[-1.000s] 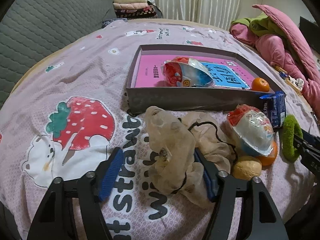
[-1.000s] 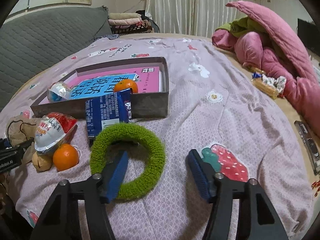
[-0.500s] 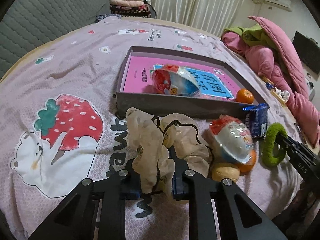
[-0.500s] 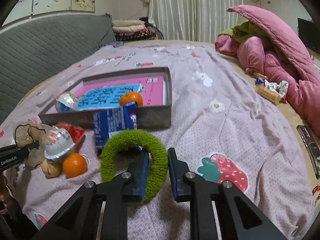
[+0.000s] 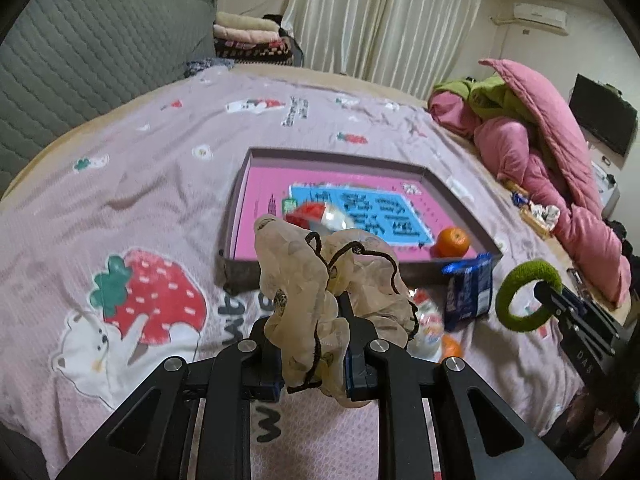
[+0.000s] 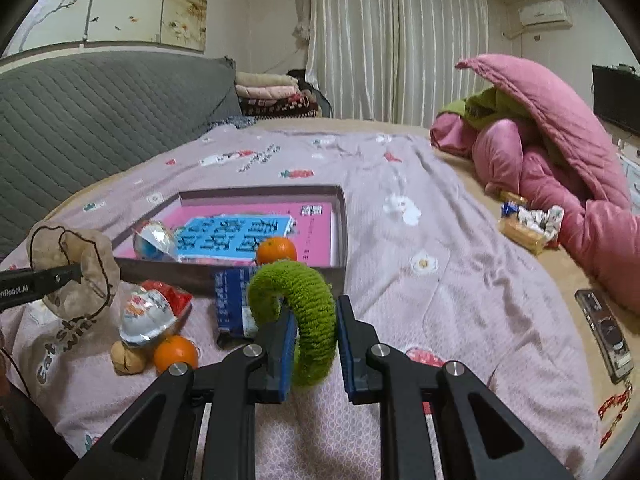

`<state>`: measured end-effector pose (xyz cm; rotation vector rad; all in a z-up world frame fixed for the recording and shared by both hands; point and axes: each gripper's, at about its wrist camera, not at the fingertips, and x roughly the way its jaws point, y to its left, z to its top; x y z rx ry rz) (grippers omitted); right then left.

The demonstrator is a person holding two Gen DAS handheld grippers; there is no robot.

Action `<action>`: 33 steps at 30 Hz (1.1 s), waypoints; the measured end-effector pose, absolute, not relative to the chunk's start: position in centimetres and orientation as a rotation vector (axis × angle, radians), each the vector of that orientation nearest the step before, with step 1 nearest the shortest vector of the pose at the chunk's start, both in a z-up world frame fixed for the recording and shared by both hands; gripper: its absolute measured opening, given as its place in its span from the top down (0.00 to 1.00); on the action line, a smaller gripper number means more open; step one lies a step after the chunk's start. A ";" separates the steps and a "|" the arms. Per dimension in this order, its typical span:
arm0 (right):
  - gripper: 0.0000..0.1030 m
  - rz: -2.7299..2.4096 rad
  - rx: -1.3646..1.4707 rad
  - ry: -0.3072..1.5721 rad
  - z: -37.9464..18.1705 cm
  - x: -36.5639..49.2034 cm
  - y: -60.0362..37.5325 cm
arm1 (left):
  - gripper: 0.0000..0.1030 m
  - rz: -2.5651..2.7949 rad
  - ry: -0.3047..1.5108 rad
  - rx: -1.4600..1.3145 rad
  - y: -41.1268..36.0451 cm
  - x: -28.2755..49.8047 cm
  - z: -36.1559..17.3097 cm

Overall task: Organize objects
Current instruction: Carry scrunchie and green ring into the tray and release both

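Left gripper [image 5: 312, 364] had its fingers pinched on the beige pouch [image 5: 316, 280], right gripper [image 6: 316, 344] on the green ring [image 6: 300, 312], both held above the bed [image 6: 440, 280] near the box [image 6: 340, 216]. Both looked soft, light and floppy, so grabbing bunched fabric seemed fine.

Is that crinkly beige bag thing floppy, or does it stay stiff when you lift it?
Probably floppy: the beige mesh bag droops in folds around the left gripper. It likely weighs little, as thin see-through fabric. Its loose black cord may snag.
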<state>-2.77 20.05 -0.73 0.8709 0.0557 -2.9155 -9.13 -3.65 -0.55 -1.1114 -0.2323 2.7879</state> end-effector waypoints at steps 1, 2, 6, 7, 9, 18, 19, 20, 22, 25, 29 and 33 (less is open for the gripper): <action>0.81 -2.917 0.853 0.065 -0.3 -2.8 19.9 | 0.80 2.790 -0.232 -1.103 -3.6 -9.3 -0.2; 0.81 -2.916 0.840 0.070 0.0 -2.8 19.8 | 0.80 2.793 -0.233 -1.095 -3.6 -9.5 0.1; 0.81 -2.913 0.791 0.106 1.3 -3.3 19.2 | 0.80 2.810 -0.223 -1.057 -3.6 -10.6 1.4; 0.81 -2.912 0.775 0.115 1.6 -3.5 18.9 | 0.80 2.814 -0.221 -1.050 -3.5 -10.8 1.7; 0.81 -2.906 0.761 0.132 2.2 -3.9 18.6 | 0.80 2.821 -0.220 -1.033 -3.6 -11.5 2.3; 0.81 -2.900 0.701 0.199 4.0 -7.5 17.2 | 0.80 2.866 -0.184 -0.981 -3.7 -15.2 3.7; 0.81 -2.895 0.703 0.199 4.0 -8.3 17.1 | 0.80 2.868 -0.182 -0.986 -3.7 -15.8 3.6; 0.81 -2.890 0.707 0.195 4.0 -8.9 17.1 | 0.80 2.871 -0.182 -0.992 -3.7 -16.4 3.5; 0.81 -2.881 0.713 0.188 3.8 -10.1 16.9 | 0.80 2.873 -0.184 -0.999 -3.7 -17.4 3.2; 0.81 -2.874 0.734 0.199 3.3 -11.8 16.8 | 0.80 2.893 -0.170 -1.010 -3.7 -19.0 2.8; 0.81 -2.847 0.793 0.174 2.1 -14.1 17.0 | 0.79 2.894 -0.174 -1.058 -4.0 -21.5 1.9; 0.81 -2.824 0.856 0.144 1.0 -16.1 17.2 | 0.78 2.903 -0.164 -1.111 -4.3 -23.8 0.7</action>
